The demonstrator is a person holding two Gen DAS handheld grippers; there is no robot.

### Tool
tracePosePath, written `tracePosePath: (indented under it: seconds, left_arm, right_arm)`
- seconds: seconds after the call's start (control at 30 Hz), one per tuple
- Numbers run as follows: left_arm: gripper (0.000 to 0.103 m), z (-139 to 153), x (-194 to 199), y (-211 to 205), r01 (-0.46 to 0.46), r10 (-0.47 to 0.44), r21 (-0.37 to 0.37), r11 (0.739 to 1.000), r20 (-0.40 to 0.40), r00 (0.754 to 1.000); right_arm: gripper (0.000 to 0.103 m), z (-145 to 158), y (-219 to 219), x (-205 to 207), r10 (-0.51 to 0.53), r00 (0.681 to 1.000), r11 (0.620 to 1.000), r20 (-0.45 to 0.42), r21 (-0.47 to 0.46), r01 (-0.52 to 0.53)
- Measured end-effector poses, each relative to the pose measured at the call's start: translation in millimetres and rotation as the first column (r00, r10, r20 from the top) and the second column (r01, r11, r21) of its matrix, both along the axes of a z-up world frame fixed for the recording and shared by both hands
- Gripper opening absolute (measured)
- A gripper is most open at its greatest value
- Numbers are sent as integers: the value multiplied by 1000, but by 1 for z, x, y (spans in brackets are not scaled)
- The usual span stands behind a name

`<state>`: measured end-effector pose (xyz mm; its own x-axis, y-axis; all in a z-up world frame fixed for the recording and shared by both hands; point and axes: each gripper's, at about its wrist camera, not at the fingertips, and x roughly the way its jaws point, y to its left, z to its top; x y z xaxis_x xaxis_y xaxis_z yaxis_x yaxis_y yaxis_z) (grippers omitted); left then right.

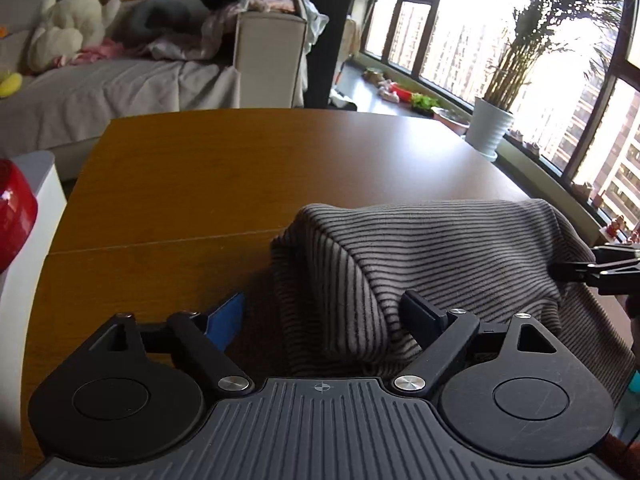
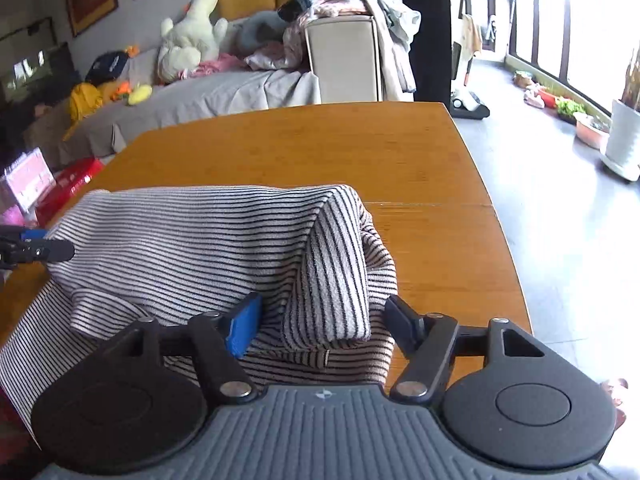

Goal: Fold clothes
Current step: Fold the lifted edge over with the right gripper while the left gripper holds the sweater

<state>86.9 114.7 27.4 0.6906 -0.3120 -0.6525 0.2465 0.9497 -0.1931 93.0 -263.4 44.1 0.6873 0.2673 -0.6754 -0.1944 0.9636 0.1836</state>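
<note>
Left claw (image 1: 324, 318) wide open, right claw (image 2: 324, 322) likewise, straddling striped garment (image 2: 192, 236).

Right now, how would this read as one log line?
task: fold clothes | striped garment bunched on wooden table | left gripper open | right gripper open

Wooden surface (image 2: 304, 148). Beyond its far edge: grey sofa (image 2: 224, 92) bearing cream plush toy (image 2: 192, 32), heaped laundry (image 2: 344, 0). Past its right edge: white potted palm (image 1: 494, 124) beside the windows (image 1: 460, 24).
</note>
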Motion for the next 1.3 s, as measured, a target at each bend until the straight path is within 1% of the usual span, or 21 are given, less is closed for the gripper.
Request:
tracePosePath:
  seconds: [0.03,0.1,0.17,0.2,0.27,0.33,0.43,0.5,0.53,0.57,0.6,0.63,0.73,0.83,0.9,0.93,1.0,1.1,1.17,1.23,1.3]
  left_arm:
    - [90,5,-2,6,-8,8,-22,1000,-1,1000]
    - [93,16,-4,16,-23,23,-68,997,-4,1000]
    - [95,24,-2,23,-28,26,-132,991,-16,1000]
    - [95,27,-1,24,-27,23,-169,985,-24,999]
    - [96,23,4,20,-10,-2,-218,976,-56,998]
    - [96,18,8,15,6,-30,-265,964,-88,996]
    - [96,3,19,3,-5,-31,-252,968,-136,990]
    - [94,-6,28,-3,-14,-26,-249,968,-156,987]
    - [92,-9,34,-4,-17,-26,-255,967,-162,986]
    - [84,-12,39,-6,-19,-26,-260,965,-169,985]
    - [70,-13,45,-7,-17,-25,-255,967,-162,987]
    - [67,-14,51,-9,-15,-24,-247,969,-153,988]
    - [61,-15,74,-13,-16,-14,-227,974,-128,992]
    - [55,-12,107,-15,-49,28,-207,977,-104,994]
    - [43,-4,129,-14,-80,63,-200,976,-92,994]
    - [41,-1,139,-14,-96,80,-197,976,-86,993]
    - [40,14,140,-13,-91,78,-211,973,-69,995]
    - [40,32,117,-15,-52,47,-214,975,-27,999]
    - [40,38,96,-15,-38,35,-223,974,-16,999]
    - [41,33,78,-16,-31,27,-226,974,-19,999]
    - [42,28,60,-18,-24,19,-228,973,-23,1000]
  right_arm:
    - [69,3,-5,-1,-13,1000,1000,1,18,13]
    - [69,14,-17,-4,-42,999,999,32,37,41]
    - [70,23,-32,-8,-77,996,990,38,119,72]
    - [70,26,-40,-9,-93,995,981,31,171,86]
    - [70,25,-49,-11,-100,995,959,-5,266,97]
    - [70,17,-50,-12,-85,995,946,-47,309,96]
    - [70,2,-32,-7,-48,996,960,-73,274,66]
    - [70,-8,-18,-2,-21,998,971,-55,236,33]
    - [64,-12,-12,4,-7,999,975,-46,223,17]
    - [59,-16,-4,11,9,999,979,-32,203,-2]
    - [53,-18,2,17,24,1000,984,-6,177,-23]
    - [46,-18,8,26,39,999,987,14,158,-41]
    - [39,-19,17,61,44,999,986,26,160,-47]
    - [32,-17,21,104,33,999,985,29,166,-37]
    - [29,-10,23,129,19,999,985,41,172,-26]
    - [27,-4,22,133,16,998,983,56,182,-26]
    - [27,11,19,121,36,995,978,95,201,-54]
    - [27,31,14,101,63,987,969,148,229,-97]
    - [27,34,7,82,76,987,960,144,257,-112]
    - [27,32,3,63,84,988,958,132,263,-117]
    - [27,22,1,48,88,990,962,110,250,-113]
